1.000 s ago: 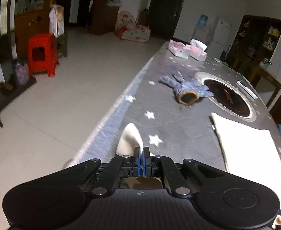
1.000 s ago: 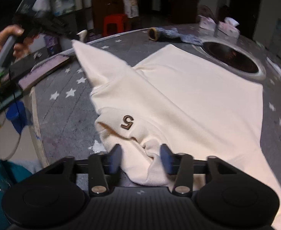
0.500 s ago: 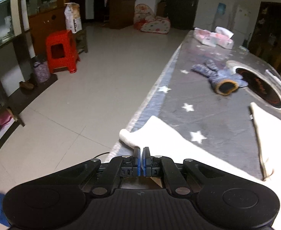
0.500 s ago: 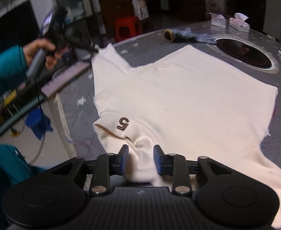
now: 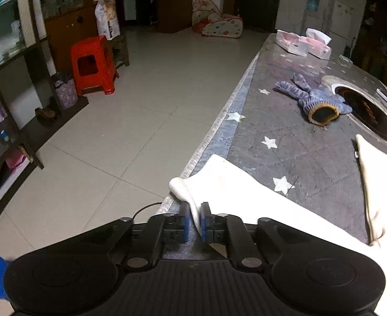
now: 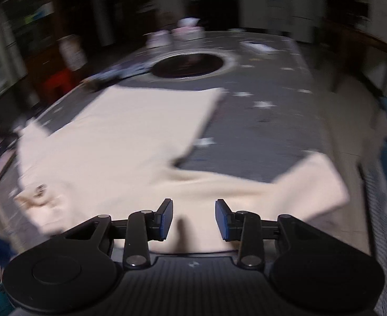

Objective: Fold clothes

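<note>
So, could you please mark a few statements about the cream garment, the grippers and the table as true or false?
1. A sleeve of the cream garment lies between the left gripper fingers. True; its jaws are opening.
2. The right gripper is clamped on cloth. False: its jaws stand apart above it.
3. The knitted glove lies on the cream garment. False: it lies apart, on the table.
4. Tissue packs sit at the table's far end. True.

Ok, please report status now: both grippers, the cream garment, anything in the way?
Left gripper opening, cream sleeve between pads. Right gripper open, empty, over cream knitted garment. Blue knitted gloves lie apart, no obstruction.
</note>
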`<action>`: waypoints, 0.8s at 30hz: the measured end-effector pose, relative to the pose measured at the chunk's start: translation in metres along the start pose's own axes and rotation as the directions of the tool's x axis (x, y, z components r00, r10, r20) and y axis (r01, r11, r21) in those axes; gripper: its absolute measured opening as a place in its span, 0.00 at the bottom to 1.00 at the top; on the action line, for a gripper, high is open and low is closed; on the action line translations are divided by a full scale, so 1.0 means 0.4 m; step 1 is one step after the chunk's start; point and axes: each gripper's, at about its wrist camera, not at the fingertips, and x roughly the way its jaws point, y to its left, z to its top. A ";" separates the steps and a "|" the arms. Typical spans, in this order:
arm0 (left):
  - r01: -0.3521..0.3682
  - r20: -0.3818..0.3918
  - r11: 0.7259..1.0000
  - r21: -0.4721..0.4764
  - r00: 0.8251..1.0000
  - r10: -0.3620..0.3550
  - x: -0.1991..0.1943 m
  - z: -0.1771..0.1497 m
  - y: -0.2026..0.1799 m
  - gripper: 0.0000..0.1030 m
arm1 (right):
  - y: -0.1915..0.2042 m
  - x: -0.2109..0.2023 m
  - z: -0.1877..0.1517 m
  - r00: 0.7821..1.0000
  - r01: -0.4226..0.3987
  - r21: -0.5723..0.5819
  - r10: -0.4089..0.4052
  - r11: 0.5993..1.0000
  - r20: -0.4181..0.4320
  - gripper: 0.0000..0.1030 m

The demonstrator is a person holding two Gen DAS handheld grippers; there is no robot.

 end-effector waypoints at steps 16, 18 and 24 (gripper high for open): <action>0.127 0.084 0.989 0.079 0.988 -0.133 -0.129 0.004 -0.053 0.56 | -0.248 0.061 0.007 0.944 0.322 0.244 -0.330 0.915 -0.007 0.38; 0.187 0.063 0.975 0.119 0.979 -0.195 -0.135 -0.010 -0.102 0.57 | -0.260 0.068 -0.013 0.951 0.302 0.265 -0.308 0.916 -0.017 0.36; 0.353 -0.018 0.898 0.264 0.932 -0.361 -0.160 -0.074 -0.274 0.61 | -0.235 0.054 -0.024 0.955 0.279 0.225 -0.295 0.934 0.037 0.08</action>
